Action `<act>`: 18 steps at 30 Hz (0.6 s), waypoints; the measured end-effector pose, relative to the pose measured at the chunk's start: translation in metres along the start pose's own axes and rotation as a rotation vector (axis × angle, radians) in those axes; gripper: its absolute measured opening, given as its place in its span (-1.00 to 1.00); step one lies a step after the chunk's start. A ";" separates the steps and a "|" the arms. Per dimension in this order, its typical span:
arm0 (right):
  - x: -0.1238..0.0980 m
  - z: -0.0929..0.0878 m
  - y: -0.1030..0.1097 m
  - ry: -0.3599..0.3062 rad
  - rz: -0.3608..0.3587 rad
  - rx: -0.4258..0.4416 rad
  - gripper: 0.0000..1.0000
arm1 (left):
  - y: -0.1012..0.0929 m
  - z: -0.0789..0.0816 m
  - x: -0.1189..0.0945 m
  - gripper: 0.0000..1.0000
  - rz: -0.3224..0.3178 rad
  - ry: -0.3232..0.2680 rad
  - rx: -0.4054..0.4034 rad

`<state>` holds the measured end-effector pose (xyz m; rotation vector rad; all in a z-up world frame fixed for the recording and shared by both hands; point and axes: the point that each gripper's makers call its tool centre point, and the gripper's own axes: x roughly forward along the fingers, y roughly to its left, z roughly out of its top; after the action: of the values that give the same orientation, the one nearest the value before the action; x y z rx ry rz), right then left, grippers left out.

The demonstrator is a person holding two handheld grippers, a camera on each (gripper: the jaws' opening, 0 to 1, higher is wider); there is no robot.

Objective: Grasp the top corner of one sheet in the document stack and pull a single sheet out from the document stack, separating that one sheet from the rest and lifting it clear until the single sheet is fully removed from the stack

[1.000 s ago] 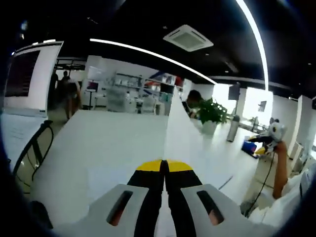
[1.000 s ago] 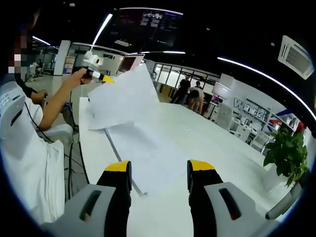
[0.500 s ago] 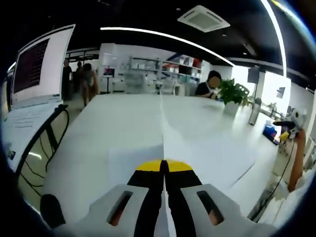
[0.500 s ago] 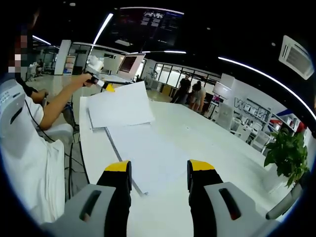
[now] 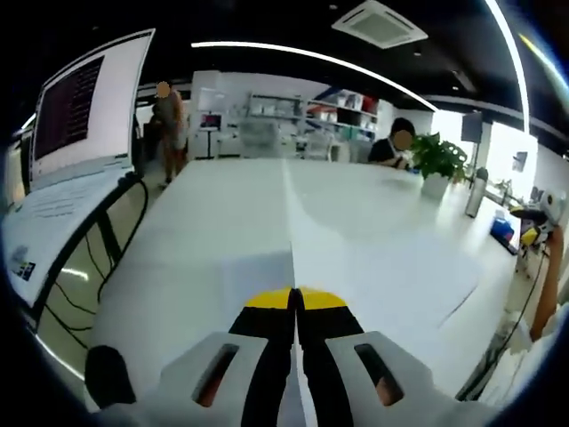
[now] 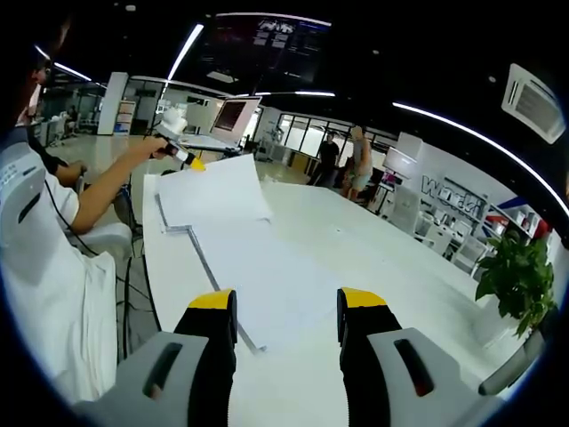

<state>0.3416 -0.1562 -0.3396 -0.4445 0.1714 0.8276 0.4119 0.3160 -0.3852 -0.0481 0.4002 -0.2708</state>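
My left gripper point(image 5: 295, 298): jaws pressed together on the corner of a single sheet point(image 5: 373, 258), seen edge-on as a thin pale line running straight ahead from the yellow tips. In the right gripper view the same gripper point(image 6: 191, 160) is held out at arm's length with the sheet point(image 6: 213, 191) hanging from it, nearly flat and low over the far end of the white table point(image 6: 373, 258).

My right gripper point(image 6: 286, 311): jaws spread apart, nothing between them, hovering low over the document stack point(image 6: 267, 280), which lies flat on the table directly ahead of the tips.

Governing relation: the stack's long axis runs away from my right jaws toward my left gripper, so the held sheet sits beyond the stack's far end and slightly above it. Its near edge appears close to or overlapping the stack's far edge; whether they touch I cannot tell. The left gripper is the one on the sheet; the right is nearer the stack.

Judgement: the sheet looks separated, and what is left is carrying it clear of the stack.

Surroundings: potted plant point(image 6: 516, 280), laptop point(image 5: 80, 133), chair point(image 5: 98, 258), people standing at the far end of the room
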 end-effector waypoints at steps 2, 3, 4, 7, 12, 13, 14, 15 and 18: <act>0.000 0.000 0.000 0.000 0.000 0.000 -0.10 | 0.003 -0.003 0.001 -0.94 0.003 0.006 0.000; 0.001 0.000 0.000 -0.001 0.000 0.001 -0.10 | 0.006 -0.005 0.002 -0.94 0.009 0.015 0.000; 0.001 0.000 0.000 0.000 0.000 0.001 -0.10 | 0.007 -0.006 0.003 -0.94 0.017 0.021 0.006; 0.001 0.000 0.000 0.002 0.001 0.000 -0.10 | 0.011 -0.008 0.005 -0.94 0.026 0.030 0.011; 0.001 0.000 0.000 0.001 0.000 -0.001 -0.10 | 0.004 -0.011 0.010 -0.94 0.007 0.044 0.016; 0.001 0.000 -0.001 0.001 -0.001 0.000 -0.10 | 0.003 -0.012 0.010 -0.94 0.002 0.050 0.014; 0.001 0.001 -0.001 0.000 -0.001 0.001 -0.10 | 0.001 -0.013 0.011 -0.94 -0.006 0.055 0.008; 0.001 0.001 -0.001 -0.001 -0.001 0.001 -0.10 | 0.000 -0.014 0.012 -0.94 -0.015 0.058 -0.005; 0.000 0.001 -0.001 -0.001 -0.001 0.000 -0.10 | -0.004 -0.016 0.014 -0.94 -0.035 0.069 -0.033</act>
<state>0.3428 -0.1566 -0.3386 -0.4443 0.1706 0.8265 0.4175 0.3079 -0.4045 -0.0785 0.4726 -0.3007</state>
